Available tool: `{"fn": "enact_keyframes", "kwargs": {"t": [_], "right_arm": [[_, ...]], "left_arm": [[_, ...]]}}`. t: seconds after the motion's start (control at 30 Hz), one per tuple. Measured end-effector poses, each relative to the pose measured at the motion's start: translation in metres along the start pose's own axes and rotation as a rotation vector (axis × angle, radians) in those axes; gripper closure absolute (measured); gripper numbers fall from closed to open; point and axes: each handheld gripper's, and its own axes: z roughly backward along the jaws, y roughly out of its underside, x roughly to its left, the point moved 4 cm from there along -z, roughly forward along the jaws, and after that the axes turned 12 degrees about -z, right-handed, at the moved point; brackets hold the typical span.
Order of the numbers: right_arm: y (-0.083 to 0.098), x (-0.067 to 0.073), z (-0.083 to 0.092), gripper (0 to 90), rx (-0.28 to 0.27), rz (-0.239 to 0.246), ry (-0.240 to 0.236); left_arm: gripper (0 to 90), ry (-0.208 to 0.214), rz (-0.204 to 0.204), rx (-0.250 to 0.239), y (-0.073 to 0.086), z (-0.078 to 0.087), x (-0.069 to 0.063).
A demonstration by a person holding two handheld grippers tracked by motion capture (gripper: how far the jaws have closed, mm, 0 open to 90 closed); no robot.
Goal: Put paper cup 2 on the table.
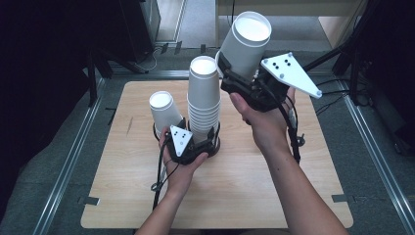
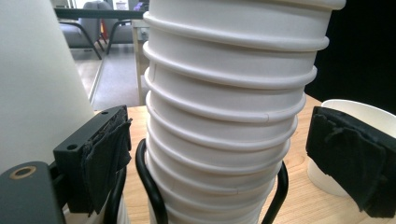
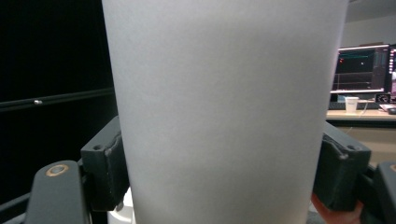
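On the left of the wooden table (image 1: 147, 196), a single upturned paper cup (image 1: 164, 110) stands just left of the left gripper (image 1: 195, 142). That gripper's jaws stand apart on either side of the tall stack of upturned cups (image 1: 203, 95), pads clear of it. Right of the stack and farther away, the right gripper (image 1: 240, 78) is raised above the table, clamped on one lifted cup (image 1: 244, 41), tilted.

Grey floor (image 1: 44, 161) around the wooden table (image 1: 235, 196) — lit monitor (image 3: 362, 67) on a desk (image 3: 359, 115) beyond.
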Motion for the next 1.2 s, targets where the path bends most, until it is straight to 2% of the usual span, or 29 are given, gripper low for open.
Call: {"fn": "enact_keyframes", "kwargs": {"t": [0.27,0.43,0.53,0.67,0.73,0.93,0.97,1.0,1.2], "right_arm": [[0.007,-0.018,0.014,20.4,-0.003,-0.003,0.024],[0.015,-0.033,0.026,20.4,-0.002,0.001,0.049],[0.023,-0.041,0.033,20.4,0.005,0.009,0.064],[0.037,-0.047,0.040,20.3,0.015,0.054,0.071],[0.045,-0.050,0.043,20.2,0.023,0.073,0.076],[0.069,-0.060,0.054,20.1,0.053,0.077,0.093],[0.069,-0.060,0.054,20.1,0.053,0.077,0.093],[0.079,-0.065,0.058,20.1,0.062,0.088,0.103],[0.101,-0.077,0.069,20.1,0.093,0.088,0.125]], "left_arm": [[6.7,0.000,-0.004,-0.003,0.004,0.012,0.003],[6.7,0.004,0.011,-0.006,0.007,0.022,0.006],[6.7,0.021,0.024,-0.003,0.010,0.027,0.007],[6.7,0.049,0.045,0.005,0.014,0.032,0.006],[6.7,0.059,0.042,0.010,0.018,0.035,0.005],[6.7,0.077,0.039,0.027,0.027,0.042,0.003],[6.7,0.077,0.039,0.027,0.027,0.042,0.003],[6.7,0.083,0.040,0.036,0.029,0.043,0.003],[6.7,0.098,0.030,0.031,0.029,0.046,0.001]]}}
